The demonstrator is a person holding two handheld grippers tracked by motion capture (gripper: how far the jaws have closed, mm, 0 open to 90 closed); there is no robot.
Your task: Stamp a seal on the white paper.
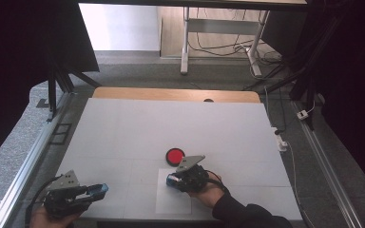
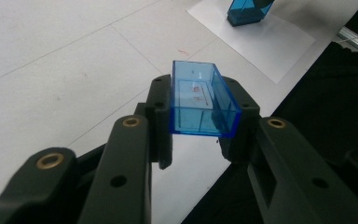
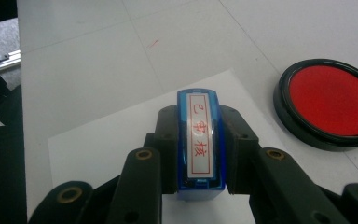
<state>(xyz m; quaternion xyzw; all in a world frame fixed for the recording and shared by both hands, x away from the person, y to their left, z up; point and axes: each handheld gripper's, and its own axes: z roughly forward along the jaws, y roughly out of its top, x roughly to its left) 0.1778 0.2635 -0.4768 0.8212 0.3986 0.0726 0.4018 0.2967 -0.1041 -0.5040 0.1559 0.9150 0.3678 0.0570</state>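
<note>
Item 1, left gripper: I have it near the table's front-left corner, lying roughly level, black matte jaws with brass-coloured rivets. The jaws are closed onto a cap, a hollow rectangular shell of clear blue plastic, glossy, open end toward the camera, faint red marks showing through its far wall. The pads press on its two long sides. In the high view the cap pokes out as a small blue block, just inside the front edge.

Item 2, right gripper: I hold it near the middle of the front edge, over a sheet of white paper. Its jaws are clamped on a stamp, a narrow oblong body of blue plastic with rounded corners. The face toward the camera carries a white label with a thin red border and three red characters in a column. In the left gripper view the stamp stands apart from the cap, above the sheet.

Item 3, ink pad: round, shallow, black glossy rim around a flat, matte red disc. It sits on the table just beyond the sheet's far edge, near the right gripper; ink pad lid off.

Item 4, table: flat, matte white top with thin seam lines, wooden strip along the far edge.
</note>
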